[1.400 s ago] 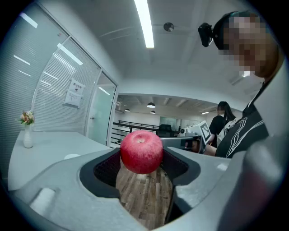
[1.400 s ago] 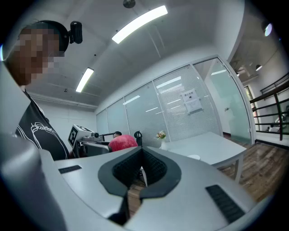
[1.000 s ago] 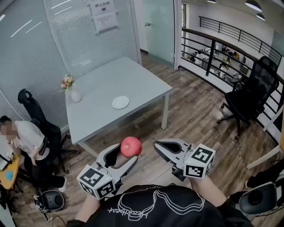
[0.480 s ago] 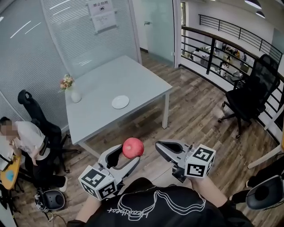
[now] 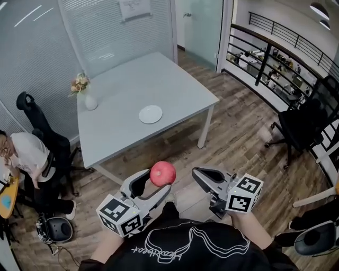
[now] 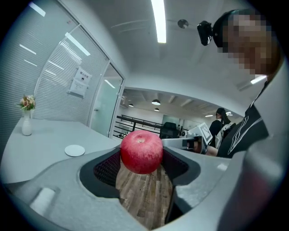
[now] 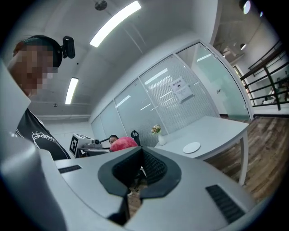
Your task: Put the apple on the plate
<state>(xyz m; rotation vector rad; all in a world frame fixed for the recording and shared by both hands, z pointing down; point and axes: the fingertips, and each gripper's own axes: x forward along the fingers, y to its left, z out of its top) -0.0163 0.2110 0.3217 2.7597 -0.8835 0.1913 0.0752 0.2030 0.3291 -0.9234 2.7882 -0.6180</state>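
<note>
l gripper (image 5: 154, 182) clamped on apple (image 5: 162, 173), held in air, near, well apart from plate (image 5: 151, 114) on far table (image 5: 175, 90). r gripper (image 5: 205, 175) jaws together, empty. wall notice (image 5: 135, 7) print too small to read.

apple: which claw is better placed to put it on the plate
Left. The left claw grips the apple; the right claw is shut and empty. The plate sits on the table ahead.

Red apple (image 5: 162, 173) clamped in left gripper (image 5: 160, 181), dimple up. White plate (image 5: 151, 114) flat on grey table (image 5: 122, 84), well apart.
</note>
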